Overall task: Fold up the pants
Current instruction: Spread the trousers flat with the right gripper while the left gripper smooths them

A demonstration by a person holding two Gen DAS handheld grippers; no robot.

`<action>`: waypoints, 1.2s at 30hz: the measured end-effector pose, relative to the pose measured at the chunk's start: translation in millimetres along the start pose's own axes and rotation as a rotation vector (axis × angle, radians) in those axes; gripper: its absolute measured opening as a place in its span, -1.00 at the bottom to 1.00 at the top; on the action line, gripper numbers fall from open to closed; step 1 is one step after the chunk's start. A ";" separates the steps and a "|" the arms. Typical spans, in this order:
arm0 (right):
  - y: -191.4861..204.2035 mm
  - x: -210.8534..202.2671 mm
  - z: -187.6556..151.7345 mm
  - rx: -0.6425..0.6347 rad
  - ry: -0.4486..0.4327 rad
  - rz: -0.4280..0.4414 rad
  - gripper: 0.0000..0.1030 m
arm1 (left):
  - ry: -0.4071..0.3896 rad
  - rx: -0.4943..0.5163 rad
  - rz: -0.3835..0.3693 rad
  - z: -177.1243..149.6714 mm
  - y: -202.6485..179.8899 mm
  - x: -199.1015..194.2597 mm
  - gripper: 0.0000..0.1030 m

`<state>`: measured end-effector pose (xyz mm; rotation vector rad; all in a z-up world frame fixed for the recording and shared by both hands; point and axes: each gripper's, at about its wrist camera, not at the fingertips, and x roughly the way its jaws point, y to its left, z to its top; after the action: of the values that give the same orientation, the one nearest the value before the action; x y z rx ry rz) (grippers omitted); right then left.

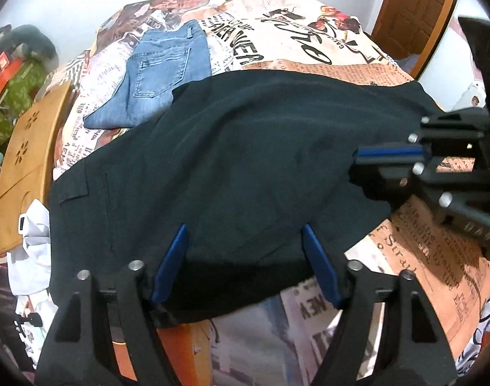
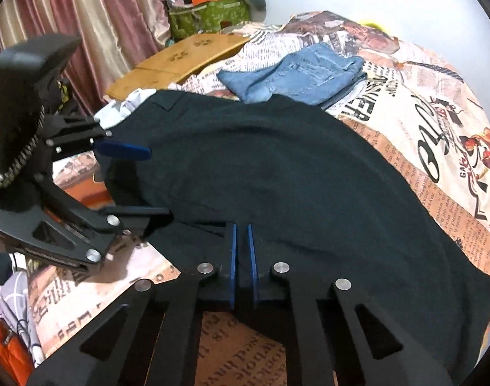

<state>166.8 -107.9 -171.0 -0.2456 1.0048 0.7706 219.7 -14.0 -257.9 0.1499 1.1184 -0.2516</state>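
Dark pants (image 1: pixel 245 128) (image 2: pixel 293 177) lie spread across a bed with a newspaper-print cover (image 1: pixel 309 32). My left gripper (image 1: pixel 245 230) (image 2: pixel 158 183) stands open, its blue pads wide apart on either side of the pants' near edge, with fabric lying between them unpinched. My right gripper (image 2: pixel 241 226) (image 1: pixel 354 162) is shut on the pants' edge further along, a thin fold of dark cloth pinched between its blue pads. Where the pants run under both tools is hidden.
Folded blue jeans (image 1: pixel 161 74) (image 2: pixel 303 74) lie beyond the dark pants. A wooden board (image 1: pixel 29 151) (image 2: pixel 187 58) and white cloth (image 1: pixel 32 241) sit at the bed's side. A green bag (image 2: pixel 209 16), curtain (image 2: pixel 84 16) and wooden door (image 1: pixel 415 9) border the room.
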 end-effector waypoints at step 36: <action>-125.0 -144.1 -115.5 0.599 -0.189 -0.268 -0.09 | -0.110 -0.094 0.056 40.9 14.8 -38.5 0.14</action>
<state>131.3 -324.7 -132.2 0.2059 0.9546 0.2218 243.4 -5.0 -205.6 0.0828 1.0136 -0.1554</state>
